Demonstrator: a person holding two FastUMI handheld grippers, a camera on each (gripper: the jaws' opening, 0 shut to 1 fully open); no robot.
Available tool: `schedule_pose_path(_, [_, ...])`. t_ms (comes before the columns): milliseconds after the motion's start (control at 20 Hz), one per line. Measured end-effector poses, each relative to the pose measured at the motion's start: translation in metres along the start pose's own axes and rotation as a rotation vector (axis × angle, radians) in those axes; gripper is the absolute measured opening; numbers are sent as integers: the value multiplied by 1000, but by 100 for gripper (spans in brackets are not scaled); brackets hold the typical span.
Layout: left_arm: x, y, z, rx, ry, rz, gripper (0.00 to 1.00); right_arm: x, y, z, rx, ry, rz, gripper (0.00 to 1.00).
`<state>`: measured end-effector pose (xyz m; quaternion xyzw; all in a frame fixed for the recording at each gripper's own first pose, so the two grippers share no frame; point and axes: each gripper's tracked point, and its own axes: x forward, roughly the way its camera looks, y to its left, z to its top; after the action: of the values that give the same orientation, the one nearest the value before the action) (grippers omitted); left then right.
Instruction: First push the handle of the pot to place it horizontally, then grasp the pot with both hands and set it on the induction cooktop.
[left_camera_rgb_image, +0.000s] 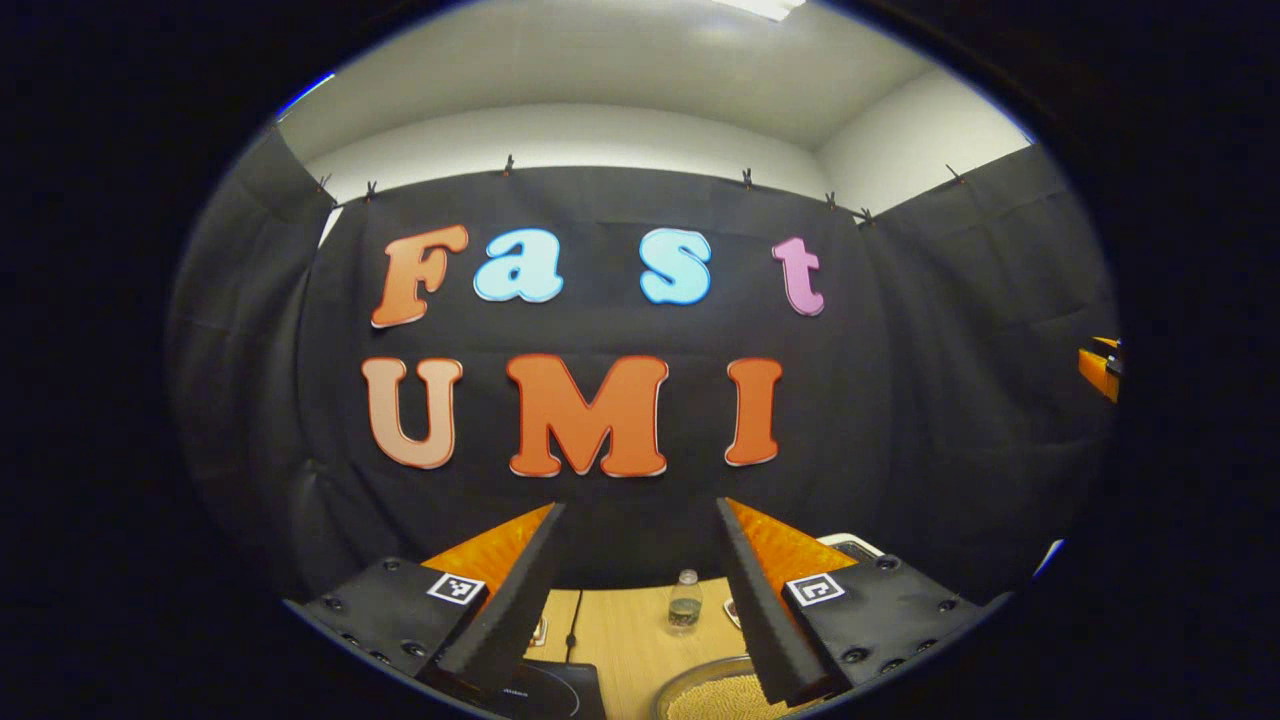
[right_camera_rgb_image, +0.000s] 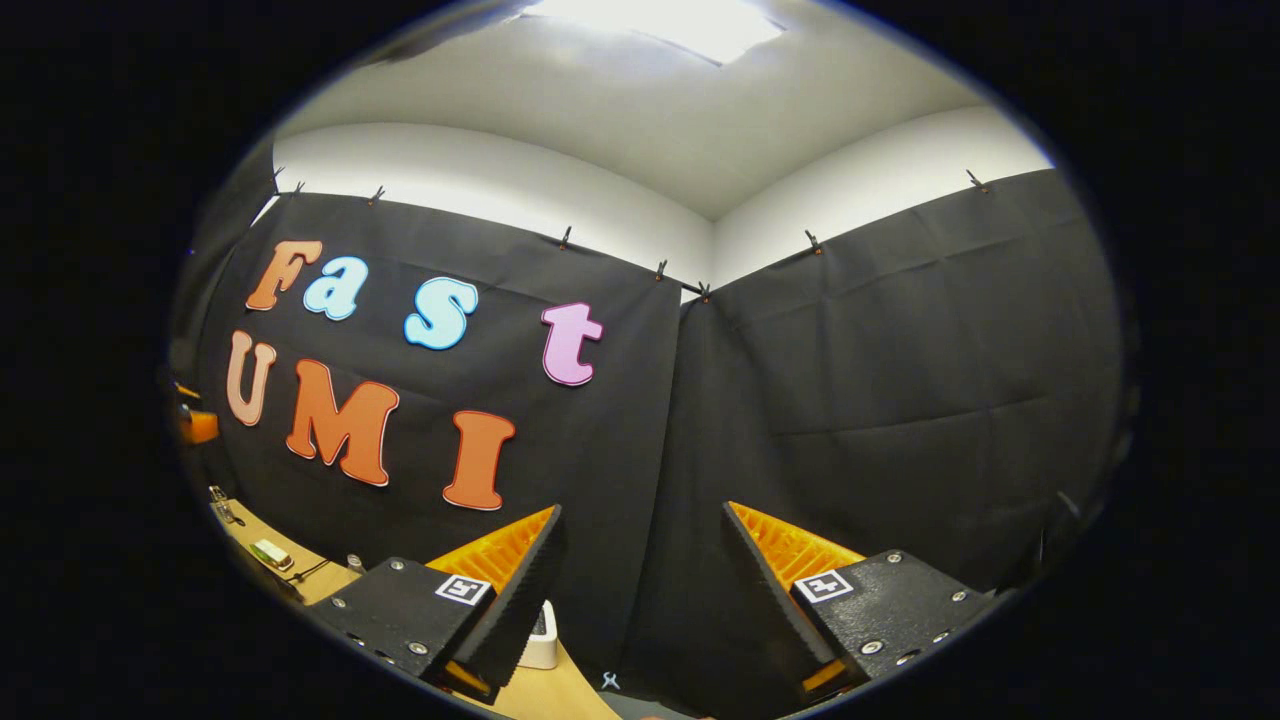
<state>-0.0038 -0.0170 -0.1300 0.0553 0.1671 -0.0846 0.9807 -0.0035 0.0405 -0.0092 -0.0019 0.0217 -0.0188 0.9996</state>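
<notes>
Left gripper view: left gripper (left_camera_rgb_image: 640, 600) is held high, fingers spread wide, nothing gripped.
Table (left_camera_rgb_image: 620, 630): seen below, pale wood.
Induction cooktop (left_camera_rgb_image: 545, 690): dark edge seen low, beside the left finger.
Pot (left_camera_rgb_image: 715, 695): rim and grainy contents seen at bottom edge; handle hidden.
Small bottle (left_camera_rgb_image: 685, 603): stands upright behind pot.
Right gripper view: right gripper (right_camera_rgb_image: 645, 600) is spread wide, empty, raised toward the wall.

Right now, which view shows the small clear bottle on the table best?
The left gripper view: the small clear bottle stands upright on the wooden table, framed between that hand-held gripper's open fingers. In the right gripper view I cannot pick it out.
</notes>
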Motion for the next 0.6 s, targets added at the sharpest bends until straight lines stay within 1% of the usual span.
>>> schedule_pose_path(50, [1, -2, -16, 7, 43, 4, 98, 1, 0, -2, -1, 2, 5, 95])
schedule_pose_path(150, [2, -9, -50, 20, 137, 12, 90, 2, 1, -6, 0, 4, 16, 95])
schedule_pose_path(200, [2, -13, -68, 22, 185, 16, 92, 3, 1, -10, 1, 8, 23, 95])
schedule_pose_path(250, [0, -18, -87, 21, 242, 12, 92, 5, 2, -14, 5, 16, 35, 95])
schedule_pose_path(300, [-1, -26, -110, 25, 313, 3, 89, 5, 3, -20, 7, 34, 49, 95])
schedule_pose_path(350, [-3, -33, -132, 31, 383, -4, 89, 6, 4, -27, 8, 47, 61, 95])
schedule_pose_path(500, [-21, -45, -193, 17, 560, 9, 57, 11, 1, -38, 1, 63, 86, 95])
schedule_pose_path(550, [-28, -52, -210, 1, 622, -1, 50, 12, 0, -43, -1, 69, 92, 95])
schedule_pose_path(600, [-38, -61, -228, -19, 680, -14, 41, 13, -2, -47, -1, 75, 97, 95])
